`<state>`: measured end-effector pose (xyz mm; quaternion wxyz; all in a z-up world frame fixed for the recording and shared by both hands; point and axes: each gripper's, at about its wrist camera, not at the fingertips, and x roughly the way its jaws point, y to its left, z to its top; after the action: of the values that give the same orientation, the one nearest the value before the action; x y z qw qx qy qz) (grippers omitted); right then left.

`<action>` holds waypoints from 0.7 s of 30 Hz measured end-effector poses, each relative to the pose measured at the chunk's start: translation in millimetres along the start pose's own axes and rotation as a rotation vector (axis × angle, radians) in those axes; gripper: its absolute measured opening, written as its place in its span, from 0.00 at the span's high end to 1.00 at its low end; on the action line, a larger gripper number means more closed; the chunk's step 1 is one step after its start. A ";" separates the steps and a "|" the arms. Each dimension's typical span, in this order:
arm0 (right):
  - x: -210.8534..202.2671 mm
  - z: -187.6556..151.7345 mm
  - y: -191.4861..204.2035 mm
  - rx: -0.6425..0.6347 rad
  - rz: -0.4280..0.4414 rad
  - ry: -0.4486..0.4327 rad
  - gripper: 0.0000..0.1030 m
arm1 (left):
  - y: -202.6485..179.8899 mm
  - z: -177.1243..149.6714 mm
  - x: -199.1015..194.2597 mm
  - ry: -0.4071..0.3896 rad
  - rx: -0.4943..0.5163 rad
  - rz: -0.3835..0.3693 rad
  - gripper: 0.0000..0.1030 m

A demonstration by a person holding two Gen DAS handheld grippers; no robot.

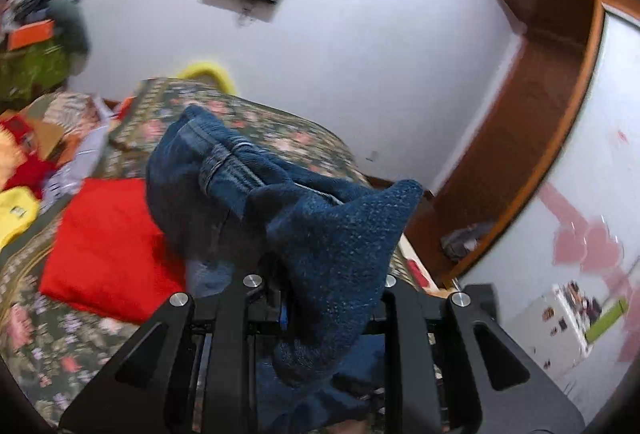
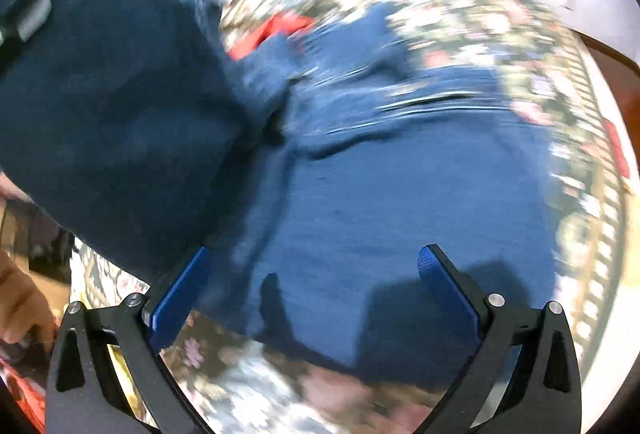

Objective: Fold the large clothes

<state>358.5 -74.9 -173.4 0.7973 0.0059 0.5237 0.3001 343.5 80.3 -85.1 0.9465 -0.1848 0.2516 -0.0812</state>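
Left hand-held gripper (image 1: 320, 298) clamped on jeans (image 1: 224, 178), right hand-held gripper (image 2: 316, 286) wide open, floral bedspread (image 1: 60, 346), white walls (image 1: 360, 54).

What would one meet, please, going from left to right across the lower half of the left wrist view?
Yellow garment → red cushion → blue jeans bunched in the left tongs → wooden door frame → white box with stickers.

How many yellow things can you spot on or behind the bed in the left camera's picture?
2. One yellow thing peeks up behind the far end of the bed; another yellow cloth lies at the left edge beside the red cloth. More may be hidden under the jeans.
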 end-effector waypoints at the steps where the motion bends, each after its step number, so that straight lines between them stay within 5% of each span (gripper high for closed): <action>1: -8.2 -2.1 -9.7 0.018 -0.014 -0.015 0.00 | -11.0 -1.3 6.7 0.012 0.019 -0.013 0.80; 7: -72.5 -22.5 -82.3 0.152 -0.170 -0.115 0.00 | -94.9 -42.9 71.6 0.205 0.193 -0.117 0.80; 13: -108.2 -63.4 -136.9 0.298 -0.207 -0.129 0.00 | -117.9 -113.6 117.5 0.477 0.331 -0.043 0.78; 21: -119.5 -81.1 -129.7 0.335 -0.163 -0.129 0.00 | -123.7 -130.8 84.2 0.522 0.416 -0.084 0.61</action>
<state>319.3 -263.8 -152.6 0.8387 0.1150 0.5130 0.1421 342.2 -94.5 -179.6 0.8634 0.0290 0.4558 -0.2144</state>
